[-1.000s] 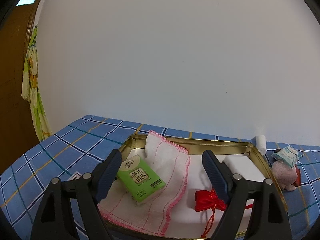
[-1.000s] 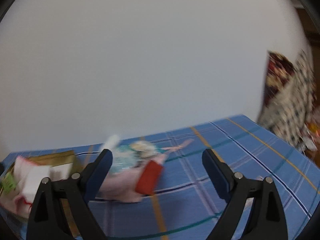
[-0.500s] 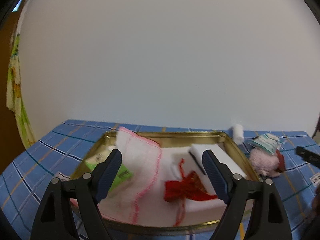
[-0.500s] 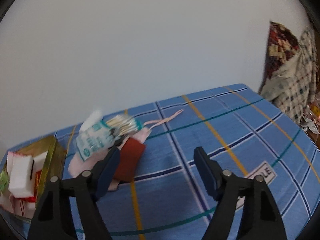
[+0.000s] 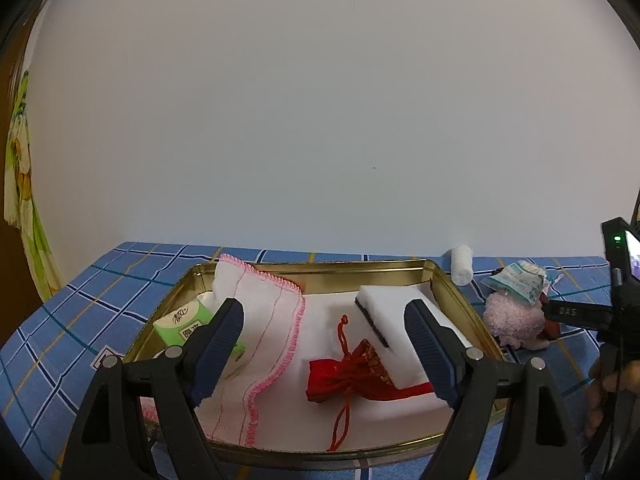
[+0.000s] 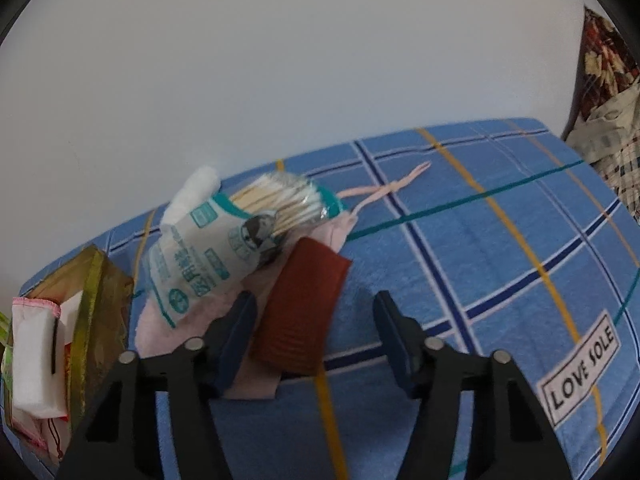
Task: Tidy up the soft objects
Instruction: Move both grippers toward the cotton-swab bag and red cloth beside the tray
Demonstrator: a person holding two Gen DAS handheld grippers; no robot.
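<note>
We are at the pick-up step for the pile left outside the gold tin (image 5: 452, 288). The tin already holds a green tissue pack (image 5: 188, 322), a pink-edged cloth (image 5: 264, 320), a red drawstring pouch (image 5: 352, 376) and a white sponge block (image 5: 400, 308).

Left tongs (image 5: 324, 354): the jaws stand wide apart and hold nothing. They hover over the near edge of the tin, with the cloth and pouch visible between the tips but not touched.

Right tongs (image 6: 312, 338): the jaws are closing. A dark red pad (image 6: 300, 308) lies between them. The left tip appears level with the pad's edge; the right tip is clearly apart from it. We judge that no grip is made yet.

Location of the remaining items, in the right wrist view:
- The red pad sits just above the tongs, at 12 o'clock from the tips.
- A bag of cotton swabs (image 6: 224, 240) lies at 10 o'clock from the pad, overlapping it.
- A pink fluffy cloth (image 6: 256, 380) lies under both.
- A white roll (image 6: 196, 188) rests behind the bag, near the wall.
- The tin is at 9 o'clock, just beside the pile.

Next move: we expect to finish closing on the red pad, lift it clear of the swab bag without dragging the bag, and carry it toward 9 o'clock into the tin. The soft pad will compress, so the grip should be centred.
</note>
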